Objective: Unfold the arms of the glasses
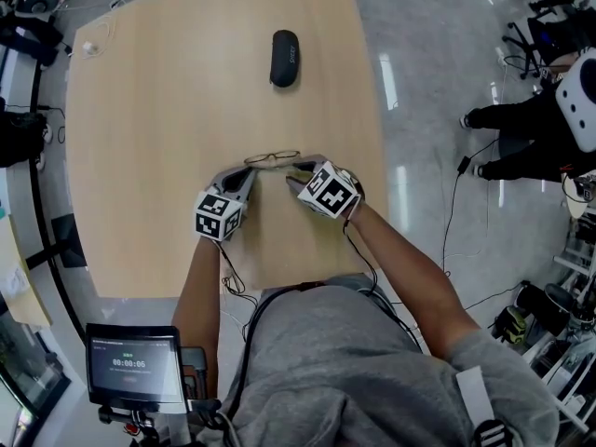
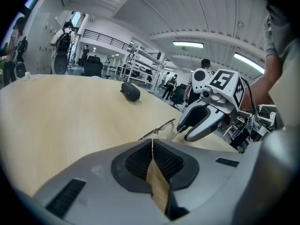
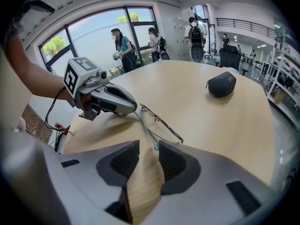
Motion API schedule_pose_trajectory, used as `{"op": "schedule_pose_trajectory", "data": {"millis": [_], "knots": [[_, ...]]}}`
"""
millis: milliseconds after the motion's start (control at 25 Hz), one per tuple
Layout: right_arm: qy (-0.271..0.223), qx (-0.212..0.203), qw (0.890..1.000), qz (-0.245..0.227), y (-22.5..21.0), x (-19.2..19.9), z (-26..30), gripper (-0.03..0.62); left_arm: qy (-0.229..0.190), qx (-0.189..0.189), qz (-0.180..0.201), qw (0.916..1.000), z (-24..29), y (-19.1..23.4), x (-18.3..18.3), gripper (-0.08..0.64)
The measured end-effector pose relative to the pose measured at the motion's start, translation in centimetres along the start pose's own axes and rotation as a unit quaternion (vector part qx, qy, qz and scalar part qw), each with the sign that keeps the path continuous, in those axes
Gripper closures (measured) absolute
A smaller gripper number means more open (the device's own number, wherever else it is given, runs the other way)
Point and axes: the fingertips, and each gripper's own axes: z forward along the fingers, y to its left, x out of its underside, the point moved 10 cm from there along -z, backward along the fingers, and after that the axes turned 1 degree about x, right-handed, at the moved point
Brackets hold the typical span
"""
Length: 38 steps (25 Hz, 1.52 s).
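Thin-rimmed glasses (image 1: 272, 158) lie on the wooden table (image 1: 140, 156) between my two grippers. My left gripper (image 1: 250, 177) has its jaw tips together at the left end of the glasses (image 2: 161, 127), apparently pinching the frame there. Seen in the right gripper view, its tip (image 3: 133, 108) meets that end of the glasses (image 3: 161, 123). One arm of the glasses runs back toward my right gripper (image 3: 148, 149), whose jaws stand apart with the arm's tip lying in the gap, pads not pressing. In the left gripper view the right gripper (image 2: 183, 132) sits just beyond the lenses.
A black glasses case (image 1: 285, 58) lies at the far side of the table. A small white object with a cable (image 1: 90, 48) sits at the far left corner. A monitor (image 1: 135, 366) stands at my lower left. A person's legs (image 1: 521, 138) show beyond the table's right edge.
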Motion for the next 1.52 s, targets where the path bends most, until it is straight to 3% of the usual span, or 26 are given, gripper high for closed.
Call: {"op": "schedule_pose_trajectory", "data": {"millis": [320, 680, 800, 920, 1000, 1080, 1160, 1520], "knots": [[0.000, -0.013, 1.000, 0.001, 1.9, 0.6, 0.4, 0.465, 0.023, 0.037, 0.009, 0.9990, 0.0, -2.7, 1.2, 0.554], [0.018, 0.003, 1.000, 0.018, 4.2, 0.4, 0.7, 0.465, 0.033, 0.039, -0.014, 0.9986, -0.8, -3.8, 2.2, 0.554], [0.021, 0.014, 0.999, 0.033, 5.3, 1.1, 0.3, 0.465, 0.029, 0.034, -0.045, 0.9980, -1.2, -4.8, 2.8, 0.554], [0.016, 0.033, 0.998, 0.058, 6.8, 2.0, -1.7, 0.465, 0.011, 0.020, -0.108, 0.9939, -2.2, -7.1, 3.0, 0.554], [0.010, 0.045, 0.996, 0.082, 7.6, 2.6, -2.7, 0.465, -0.013, 0.009, -0.170, 0.9853, -2.7, -8.2, 3.2, 0.554], [0.004, 0.049, 0.993, 0.107, 8.2, 3.0, -2.8, 0.465, -0.039, -0.001, -0.234, 0.9715, -2.7, -8.5, 3.6, 0.554], [0.001, 0.042, 0.992, 0.122, 8.9, 3.3, -2.6, 0.465, -0.054, -0.008, -0.273, 0.9604, -2.5, -8.5, 3.9, 0.554], [-0.001, -0.052, 0.997, 0.048, 11.4, 3.6, -1.5, 0.463, -0.026, 0.025, -0.260, 0.9648, -1.8, -9.6, 4.2, 0.554]]}}
